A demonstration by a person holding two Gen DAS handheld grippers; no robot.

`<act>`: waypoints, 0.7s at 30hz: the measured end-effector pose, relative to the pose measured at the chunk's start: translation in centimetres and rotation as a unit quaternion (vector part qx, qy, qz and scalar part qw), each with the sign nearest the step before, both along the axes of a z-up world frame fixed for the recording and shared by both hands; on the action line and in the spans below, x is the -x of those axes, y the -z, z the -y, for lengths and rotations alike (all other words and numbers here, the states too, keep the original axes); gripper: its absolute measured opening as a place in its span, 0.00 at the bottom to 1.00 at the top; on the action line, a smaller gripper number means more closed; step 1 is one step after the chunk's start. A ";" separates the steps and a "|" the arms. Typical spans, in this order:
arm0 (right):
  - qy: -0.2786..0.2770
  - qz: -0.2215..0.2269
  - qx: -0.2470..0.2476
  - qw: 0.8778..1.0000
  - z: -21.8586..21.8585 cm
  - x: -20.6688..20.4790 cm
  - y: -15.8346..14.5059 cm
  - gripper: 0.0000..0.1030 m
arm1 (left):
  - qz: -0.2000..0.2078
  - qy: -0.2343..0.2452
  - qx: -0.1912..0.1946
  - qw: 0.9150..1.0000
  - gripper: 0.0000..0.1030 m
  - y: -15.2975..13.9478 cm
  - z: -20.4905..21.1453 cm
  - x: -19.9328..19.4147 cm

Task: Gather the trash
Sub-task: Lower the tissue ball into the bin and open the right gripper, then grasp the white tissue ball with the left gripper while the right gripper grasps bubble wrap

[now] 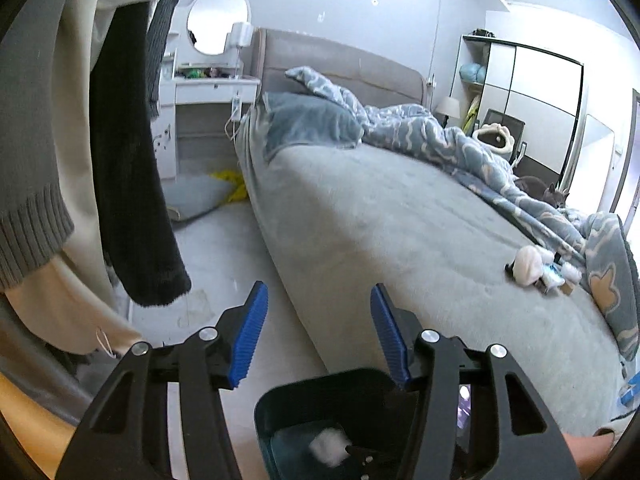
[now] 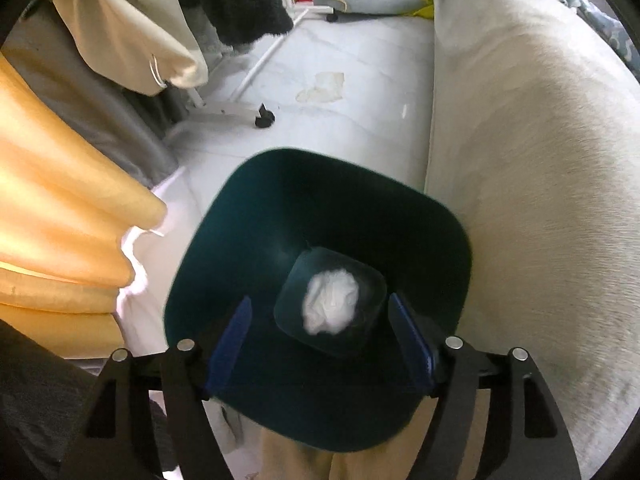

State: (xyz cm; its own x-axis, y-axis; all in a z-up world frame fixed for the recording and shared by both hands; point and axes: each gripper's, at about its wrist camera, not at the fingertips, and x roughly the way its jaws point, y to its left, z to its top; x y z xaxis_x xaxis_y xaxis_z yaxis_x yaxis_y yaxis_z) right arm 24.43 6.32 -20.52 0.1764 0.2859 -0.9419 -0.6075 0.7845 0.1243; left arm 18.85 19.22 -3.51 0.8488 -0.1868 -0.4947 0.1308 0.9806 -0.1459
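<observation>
A dark teal bin [image 2: 256, 184] stands on the floor beside the bed [image 2: 520, 160]. A crumpled white tissue [image 2: 330, 304] lies at its bottom. My right gripper [image 2: 320, 299] points down into the bin mouth, open, with nothing between its blue pads. My left gripper [image 1: 318, 287] is open and empty, aimed across the bed [image 1: 400, 220]. The bin [image 1: 288, 400] and tissue [image 1: 330, 446] show below it. A small pile of white wads and wrappers [image 1: 538, 268] lies on the bed at the right. A pale flat scrap [image 2: 322, 88] lies on the floor.
Hanging clothes [image 1: 132, 160] on a wheeled rack [image 2: 240, 114] crowd the left, with a yellow curtain [image 2: 60, 200] nearer. A grey cushion [image 2: 368, 0] lies on the floor. A rumpled blue duvet [image 1: 440, 136] and a grey cat [image 1: 548, 192] are on the bed.
</observation>
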 end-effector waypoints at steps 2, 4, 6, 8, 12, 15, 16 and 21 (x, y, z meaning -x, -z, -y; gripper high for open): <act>0.002 0.004 -0.014 1.000 0.5 0.3 -1.0 0.70 | 0.007 -0.002 0.006 1.000 0.55 -0.5 0.4 -0.1; 0.003 0.012 -0.032 0.999 1.2 0.5 -2.3 0.70 | 0.011 -0.001 0.011 1.000 0.55 -0.9 0.8 -0.3; 0.004 0.023 -0.045 0.999 1.7 0.6 -3.6 0.72 | 0.016 -0.002 0.014 1.000 0.55 -1.3 1.4 -0.5; 0.006 0.035 -0.062 0.997 2.6 0.7 -5.1 0.72 | 0.021 -0.002 0.017 1.000 0.55 -1.7 2.0 -0.6; 0.019 0.059 -0.086 0.994 4.6 0.7 -7.3 0.75 | 0.029 0.000 0.018 0.999 0.55 -2.4 3.3 -0.6; 0.032 0.079 -0.097 0.992 6.3 0.5 -8.7 0.78 | 0.029 0.005 0.022 0.999 0.55 -2.6 4.4 -0.9; 0.041 0.091 -0.102 0.990 7.4 0.3 -9.4 0.79 | 0.029 0.007 0.024 0.999 0.55 -2.8 4.9 -1.0; 0.075 0.133 -0.114 0.982 11.0 -0.3 -11.5 0.82 | 0.025 0.019 0.032 0.999 0.58 -3.0 7.1 -1.4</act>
